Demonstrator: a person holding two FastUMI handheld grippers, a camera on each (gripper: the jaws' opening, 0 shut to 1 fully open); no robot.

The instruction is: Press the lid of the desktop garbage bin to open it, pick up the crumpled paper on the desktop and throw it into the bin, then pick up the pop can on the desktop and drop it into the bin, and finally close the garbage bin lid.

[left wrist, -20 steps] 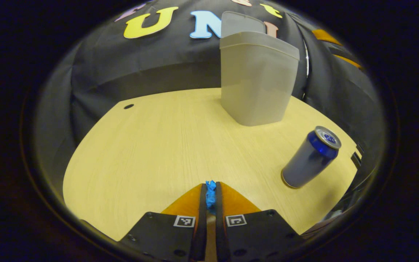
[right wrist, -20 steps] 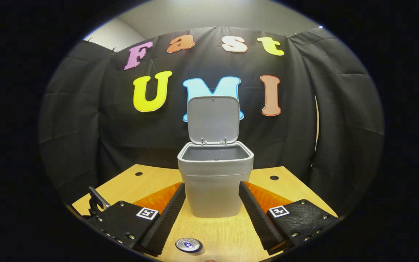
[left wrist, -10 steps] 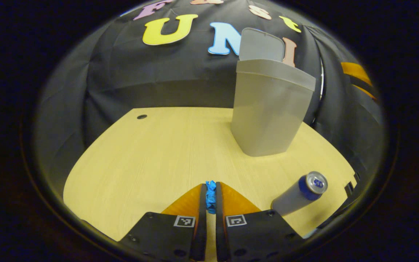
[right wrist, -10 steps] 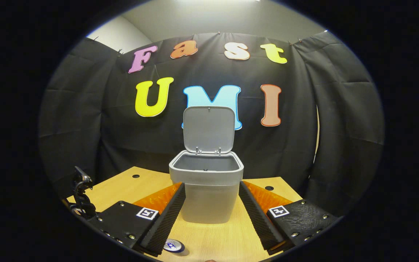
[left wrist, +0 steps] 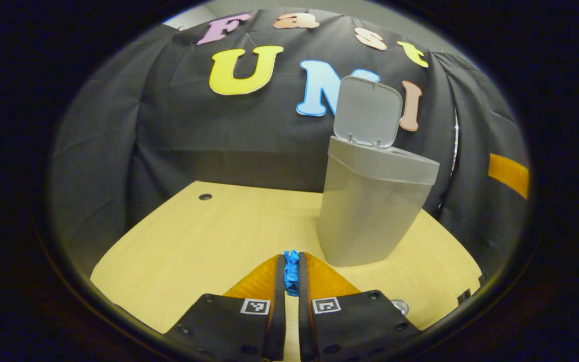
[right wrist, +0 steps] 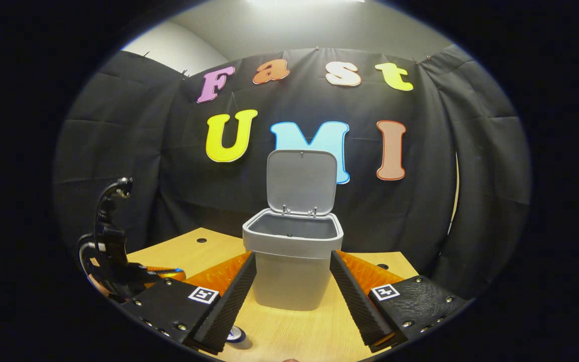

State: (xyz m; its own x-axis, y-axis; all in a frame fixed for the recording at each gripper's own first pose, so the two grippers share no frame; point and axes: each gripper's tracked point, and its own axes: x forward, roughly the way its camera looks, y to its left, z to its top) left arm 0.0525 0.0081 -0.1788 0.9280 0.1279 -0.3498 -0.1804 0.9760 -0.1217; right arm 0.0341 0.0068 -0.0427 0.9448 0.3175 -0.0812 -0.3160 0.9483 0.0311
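While the pale wooden worktop (right wrist: 289, 332) is carrying it near the back edge, the grey plastic garbage bin (right wrist: 292, 264) is standing with its hinged lid (right wrist: 302, 181) upright; its contents cannot be seen. The right gripper (right wrist: 292, 286) is gaping wide before it, the blue pop can (right wrist: 238, 335) beneath. The left gripper (left wrist: 291, 274) is pinching the blue crumpled paper (left wrist: 291, 271).

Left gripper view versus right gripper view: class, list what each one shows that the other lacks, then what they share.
Left gripper view: blue paper pinched in the shut left gripper, and the bin seen from an angle, from its outer side. Right gripper view: the open right gripper, the bin's inside seen from the front, and the left gripper off to the left. Shared: the bin with its lid raised, the can low by the fingers, and the table.
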